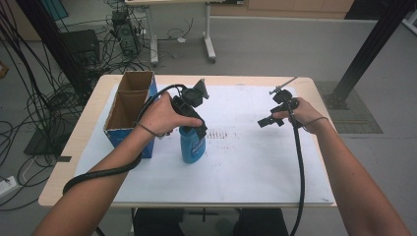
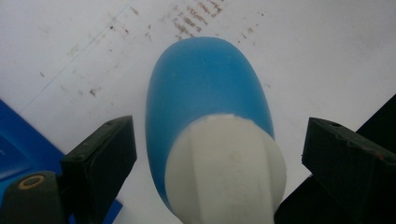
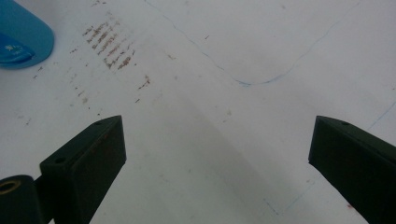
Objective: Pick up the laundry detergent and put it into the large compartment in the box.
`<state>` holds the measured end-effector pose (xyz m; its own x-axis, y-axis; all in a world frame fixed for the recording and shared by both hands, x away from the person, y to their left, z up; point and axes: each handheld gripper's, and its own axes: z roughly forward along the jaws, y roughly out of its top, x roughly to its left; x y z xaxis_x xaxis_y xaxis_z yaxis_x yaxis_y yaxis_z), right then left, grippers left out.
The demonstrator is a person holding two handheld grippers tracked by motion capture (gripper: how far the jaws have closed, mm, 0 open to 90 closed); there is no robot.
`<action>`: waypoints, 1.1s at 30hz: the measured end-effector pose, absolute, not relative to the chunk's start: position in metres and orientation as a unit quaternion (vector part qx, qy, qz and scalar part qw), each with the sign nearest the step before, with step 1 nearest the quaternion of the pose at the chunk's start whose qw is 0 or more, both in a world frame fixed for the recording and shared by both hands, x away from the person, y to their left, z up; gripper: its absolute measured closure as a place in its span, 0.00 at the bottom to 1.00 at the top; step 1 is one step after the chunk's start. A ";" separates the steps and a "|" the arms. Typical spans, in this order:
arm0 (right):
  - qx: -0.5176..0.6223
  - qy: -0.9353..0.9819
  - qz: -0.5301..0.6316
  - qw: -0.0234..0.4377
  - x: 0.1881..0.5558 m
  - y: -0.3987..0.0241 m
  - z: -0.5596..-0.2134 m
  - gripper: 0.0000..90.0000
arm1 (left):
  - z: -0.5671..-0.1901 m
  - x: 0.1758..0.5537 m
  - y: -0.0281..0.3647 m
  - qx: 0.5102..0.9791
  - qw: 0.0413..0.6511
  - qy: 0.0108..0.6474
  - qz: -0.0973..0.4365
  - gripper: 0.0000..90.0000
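Forearms enter from the near edge. Left tongs (image 1: 196,115) are held wide open astride the white cap of an upright blue plastic bottle (image 1: 192,145), apparently for gripping, pads apart. Right tongs (image 1: 275,115) hover open, empty, over the white surface (image 1: 255,162), right of the bottle.

blue bottle (image 2: 205,88) with white cap (image 2: 226,168), brown-speckled white sheet (image 3: 261,42)
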<state>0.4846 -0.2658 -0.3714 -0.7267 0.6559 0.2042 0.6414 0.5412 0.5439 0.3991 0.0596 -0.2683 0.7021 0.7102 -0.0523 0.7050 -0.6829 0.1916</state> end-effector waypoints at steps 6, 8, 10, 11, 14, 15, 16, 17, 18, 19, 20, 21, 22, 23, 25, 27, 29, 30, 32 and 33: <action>0.370 0.877 0.305 0.010 0.484 -0.266 -0.372 0.04 | -0.268 0.399 0.060 0.917 0.098 0.385 0.013 0.12; 0.369 0.878 0.305 0.011 0.484 -0.266 -0.371 0.04 | -0.268 0.399 0.060 0.917 0.098 0.386 0.013 0.12; 0.369 0.878 0.304 0.012 0.485 -0.266 -0.371 0.04 | -0.268 0.398 0.060 0.917 0.098 0.386 0.013 0.12; 0.369 0.878 0.305 0.012 0.485 -0.266 -0.372 0.04 | -0.268 0.398 0.060 0.917 0.099 0.387 0.014 0.12; 0.371 0.877 0.304 0.011 0.485 -0.266 -0.372 0.04 | -0.268 0.398 0.061 0.917 0.099 0.386 0.013 0.12; 0.372 0.877 0.304 0.011 0.485 -0.266 -0.372 0.04 | -0.268 0.398 0.061 0.917 0.099 0.387 0.014 0.12; 0.372 0.877 0.304 0.010 0.484 -0.266 -0.372 0.04 | -0.268 0.398 0.062 0.916 0.100 0.387 0.012 0.12; 0.371 0.877 0.306 0.011 0.485 -0.266 -0.372 0.04 | -0.267 0.398 0.062 0.916 0.101 0.388 0.012 0.12; 0.370 0.877 0.306 0.012 0.485 -0.266 -0.372 0.04 | -0.267 0.399 0.063 0.916 0.100 0.388 0.014 0.12; 0.371 0.877 0.306 0.010 0.484 -0.265 -0.372 0.04 | -0.267 0.399 0.063 0.916 0.101 0.389 0.013 0.12; 0.371 0.877 0.306 0.010 0.484 -0.265 -0.372 0.04 | -0.267 0.399 0.063 0.916 0.101 0.389 0.013 0.12; 0.370 0.878 0.304 0.011 0.484 -0.265 -0.372 0.04 | -0.267 0.398 0.063 0.916 0.101 0.389 0.014 0.12; 0.371 0.877 0.304 0.011 0.484 -0.265 -0.371 0.04 | -0.267 0.398 0.063 0.916 0.101 0.389 0.014 0.12; 0.369 0.878 0.305 0.013 0.484 -0.265 -0.371 0.04 | -0.266 0.398 0.064 0.915 0.103 0.389 0.013 0.12; 0.371 0.878 0.303 0.012 0.484 -0.265 -0.371 0.04 | -0.266 0.398 0.064 0.915 0.103 0.389 0.014 0.12; 0.370 0.877 0.305 0.012 0.484 -0.265 -0.372 0.04 | -0.266 0.398 0.064 0.915 0.104 0.389 0.014 0.12; 0.372 0.877 0.304 0.010 0.485 -0.265 -0.372 0.04 | -0.266 0.398 0.065 0.916 0.102 0.389 0.014 0.12; 0.372 0.877 0.304 0.010 0.485 -0.265 -0.372 0.04 | -0.266 0.398 0.065 0.915 0.102 0.390 0.014 0.12; 0.372 0.877 0.304 0.011 0.484 -0.265 -0.372 0.04 | -0.266 0.398 0.065 0.915 0.102 0.391 0.015 0.12; 0.371 0.877 0.305 0.011 0.484 -0.265 -0.372 0.04 | -0.267 0.397 0.065 0.914 0.105 0.393 0.015 0.12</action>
